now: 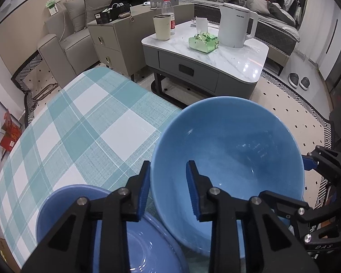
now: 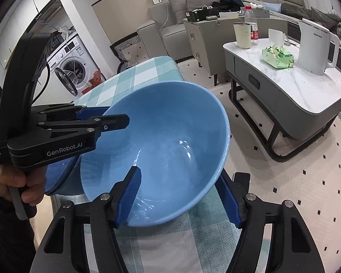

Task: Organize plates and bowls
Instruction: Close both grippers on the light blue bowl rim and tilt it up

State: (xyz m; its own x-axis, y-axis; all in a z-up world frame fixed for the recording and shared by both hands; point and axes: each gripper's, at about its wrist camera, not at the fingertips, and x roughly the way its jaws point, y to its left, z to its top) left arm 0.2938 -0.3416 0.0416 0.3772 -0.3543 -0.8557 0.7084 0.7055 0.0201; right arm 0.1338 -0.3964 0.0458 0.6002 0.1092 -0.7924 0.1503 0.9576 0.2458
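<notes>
Straddling blue bowl [image 2: 170, 136] rim, both grippers' jaws part-open, left gripper [image 2: 116, 119] marked "GenRobot.AI"

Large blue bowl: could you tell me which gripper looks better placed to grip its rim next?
Probably the left gripper: its jaws straddle the rim of the bowl closely, while the right gripper stands much wider around it.
</notes>
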